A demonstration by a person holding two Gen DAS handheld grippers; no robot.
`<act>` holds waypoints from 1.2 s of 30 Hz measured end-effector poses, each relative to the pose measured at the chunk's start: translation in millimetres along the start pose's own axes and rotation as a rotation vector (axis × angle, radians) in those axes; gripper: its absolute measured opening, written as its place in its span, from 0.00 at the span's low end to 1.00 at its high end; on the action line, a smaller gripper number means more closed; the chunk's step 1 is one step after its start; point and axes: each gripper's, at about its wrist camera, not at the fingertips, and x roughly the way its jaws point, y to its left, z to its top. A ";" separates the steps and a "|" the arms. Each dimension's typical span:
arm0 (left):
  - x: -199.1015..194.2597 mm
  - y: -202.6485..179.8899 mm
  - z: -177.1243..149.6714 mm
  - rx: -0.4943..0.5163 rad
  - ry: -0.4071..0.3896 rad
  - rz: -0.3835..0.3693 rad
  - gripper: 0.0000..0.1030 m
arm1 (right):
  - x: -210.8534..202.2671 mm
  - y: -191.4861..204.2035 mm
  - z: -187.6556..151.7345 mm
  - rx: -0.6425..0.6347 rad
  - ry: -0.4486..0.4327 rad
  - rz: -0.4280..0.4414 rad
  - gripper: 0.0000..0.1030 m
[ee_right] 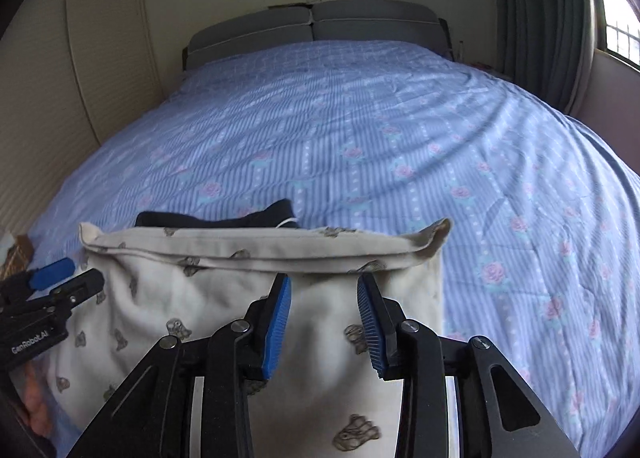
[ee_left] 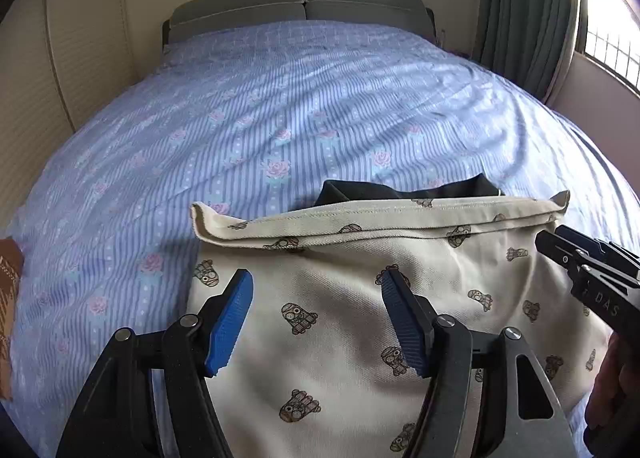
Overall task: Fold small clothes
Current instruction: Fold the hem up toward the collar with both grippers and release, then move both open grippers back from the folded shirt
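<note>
A cream garment [ee_left: 340,298] printed with small brown cartoon figures lies on the bed, its hemmed far edge [ee_left: 372,220] turned over toward me. A dark cloth [ee_left: 400,190] peeks out behind that edge. My left gripper [ee_left: 318,284] hangs over the garment's left part, its blue pads well apart with no cloth pinched between them. In the right wrist view the same garment [ee_right: 224,310] lies below my right gripper [ee_right: 323,286], whose pads stand a narrower gap apart, free of the fabric. Each gripper shows at the edge of the other's view.
The bed sheet [ee_left: 280,106] is blue, striped with pink roses, and stretches to a grey headboard [ee_left: 300,4]. Green curtains [ee_left: 524,10] and a window are at the right, cream wall panels at the left. A brown patterned item [ee_left: 10,290] lies at the bed's left edge.
</note>
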 end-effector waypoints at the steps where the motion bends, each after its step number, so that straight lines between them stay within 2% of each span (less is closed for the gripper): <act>1: 7.7 0.4 1.7 -0.004 0.021 -0.009 0.64 | 5.7 4.5 -2.2 -0.010 0.020 -0.002 0.35; 4: 24.6 2.6 8.6 -0.013 0.067 0.014 0.64 | 23.9 9.7 -4.4 -0.026 0.065 -0.026 0.35; 8: 35.6 8.2 28.1 -0.010 0.038 0.054 0.64 | 39.4 10.2 7.9 -0.030 0.067 -0.061 0.35; 12: 48.1 24.2 53.0 -0.057 0.005 0.060 0.64 | 50.1 2.7 32.1 0.001 0.045 -0.067 0.35; 16: 50.6 38.8 64.2 -0.088 -0.012 0.076 0.64 | 58.0 -7.6 49.2 0.039 0.045 -0.084 0.35; 19: 38.2 49.5 56.5 -0.109 -0.023 0.071 0.64 | 56.4 -16.4 51.1 0.079 0.049 -0.081 0.35; 23: 9.2 58.2 30.3 -0.128 -0.036 0.047 0.64 | 33.8 -17.5 38.5 0.091 0.036 -0.047 0.35; 27: -12.1 60.0 1.7 -0.146 -0.026 0.016 0.64 | 13.2 6.2 20.3 -0.012 0.023 0.020 0.35; 32: -3.7 60.9 -13.7 -0.164 0.013 0.027 0.64 | 33.5 43.4 20.6 -0.134 0.070 0.028 0.35; 36: 8.2 63.7 -10.9 -0.172 0.016 0.051 0.64 | 65.9 54.4 36.8 -0.119 0.103 -0.001 0.35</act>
